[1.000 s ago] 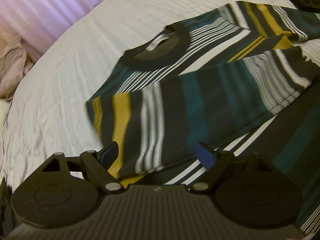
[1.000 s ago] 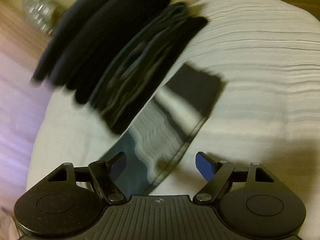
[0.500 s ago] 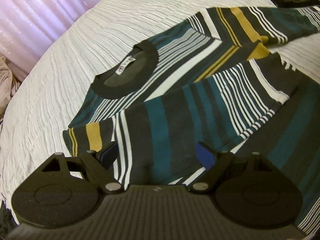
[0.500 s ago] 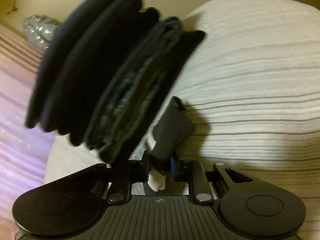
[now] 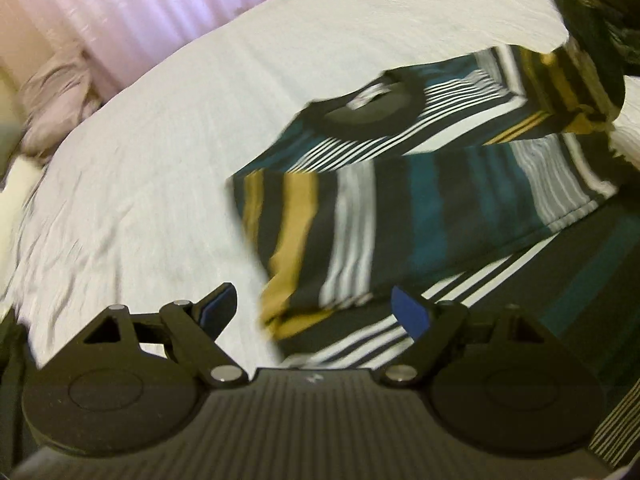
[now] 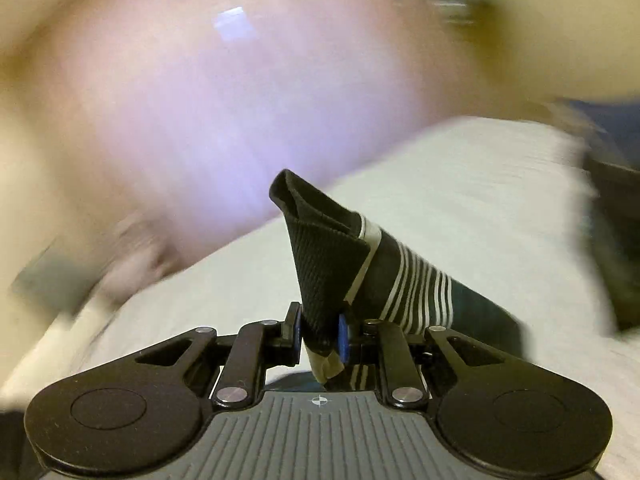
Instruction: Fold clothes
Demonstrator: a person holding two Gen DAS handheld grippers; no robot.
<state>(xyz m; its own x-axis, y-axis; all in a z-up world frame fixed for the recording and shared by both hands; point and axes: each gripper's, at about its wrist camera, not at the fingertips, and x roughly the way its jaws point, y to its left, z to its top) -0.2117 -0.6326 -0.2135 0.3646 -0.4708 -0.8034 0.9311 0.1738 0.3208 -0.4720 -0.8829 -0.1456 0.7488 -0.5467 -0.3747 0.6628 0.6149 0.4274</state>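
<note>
1. Striped sweater (image 5: 420, 200) is lying spread on the white bed cover (image 5: 160, 160), collar (image 5: 372, 108) facing up; one sleeve (image 5: 400, 216) is lying folded across the chest, its long axis running left-to-right in my left view.
2. The other sleeve's dark ribbed cuff (image 6: 324, 264) is sitting pinched in my right gripper (image 6: 320, 336), lifted off the bed; the sleeve is trailing down and right from the jaws.
3. Right gripper is clamping nearly closed, only the cuff's thickness between the pads.
4. Left gripper (image 5: 316, 308) is hanging wide apart, gripping nothing, hovering at the sweater's near-left edge; the folded sleeve's shoulder end is lying just ahead between its fingers.
5. Key relation: the held cuff belongs at the sweater's far-right side in the left view, so I'm judging the right hand is the one carrying this sleeve inward over the body; left is nearer the already-folded side.
6. Containers: none in view. Dark clothes (image 5: 592, 8) are sitting at the bed's far-right edge, blurred; can't tell if folded.
7. Right view is heavily motion-blurred; background unreadable.
</note>
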